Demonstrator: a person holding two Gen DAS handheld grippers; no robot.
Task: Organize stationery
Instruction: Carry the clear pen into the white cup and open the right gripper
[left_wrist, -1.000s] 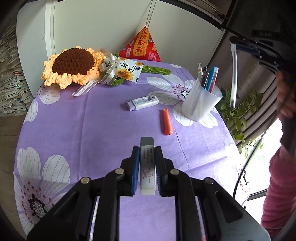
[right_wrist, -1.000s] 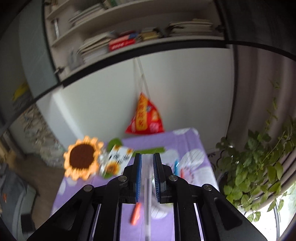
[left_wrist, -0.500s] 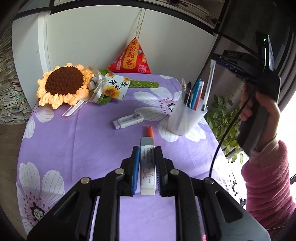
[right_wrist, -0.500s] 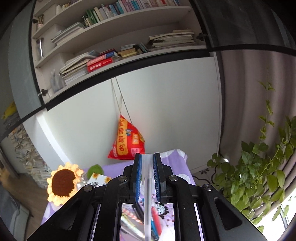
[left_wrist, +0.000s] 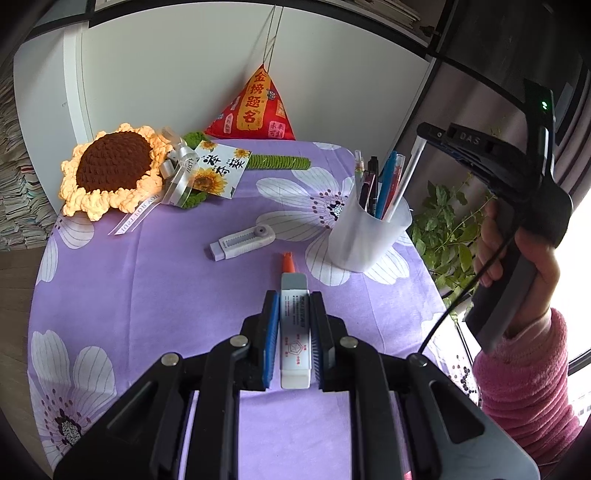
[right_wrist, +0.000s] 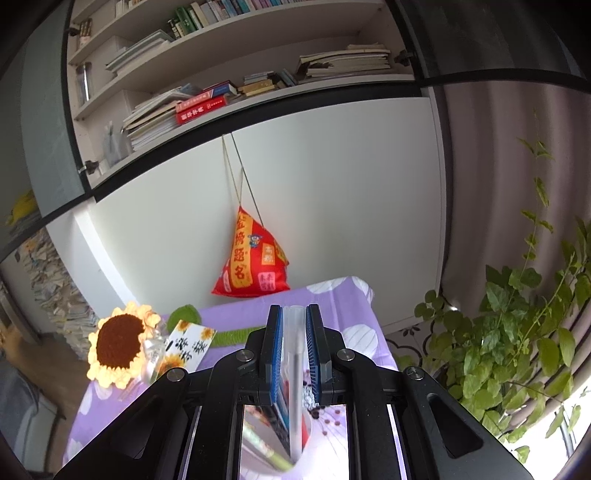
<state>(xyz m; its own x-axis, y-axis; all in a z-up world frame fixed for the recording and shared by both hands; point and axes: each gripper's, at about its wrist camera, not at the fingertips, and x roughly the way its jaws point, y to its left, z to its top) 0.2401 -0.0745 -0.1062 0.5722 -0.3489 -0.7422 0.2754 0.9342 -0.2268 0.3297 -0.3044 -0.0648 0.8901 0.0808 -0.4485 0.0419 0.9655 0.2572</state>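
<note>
The white eraser (left_wrist: 294, 332) lies lengthwise between the blue pads of the left gripper (left_wrist: 294, 306), pinched along its sides, its long axis running straight ahead and its grey-capped end pointing away past the fingertips. Just beyond that end an orange pen (left_wrist: 287, 261) lies on the cloth, mostly hidden behind the eraser. Farther ahead and slightly left sits a grey utility knife (left_wrist: 242, 243), lying crosswise.

Ahead to the right stands the translucent white cup (left_wrist: 365, 240) with several pens upright in it. The right gripper (right_wrist: 294, 321) is clamped on a clear pen (left_wrist: 410, 173), whose long axis slants down into the cup; its lower tip is lost among the other pens. A hand (left_wrist: 517, 251) in a pink sleeve (left_wrist: 524, 387) holds that gripper.

The table wears a purple cloth (left_wrist: 147, 288) printed with white flowers. At its far side lie a crocheted sunflower (left_wrist: 110, 170) and a red pouch (left_wrist: 255, 107) hanging against a white wall. Bookshelves (right_wrist: 229, 81) run above, with a green plant (right_wrist: 517, 332) at the right.
</note>
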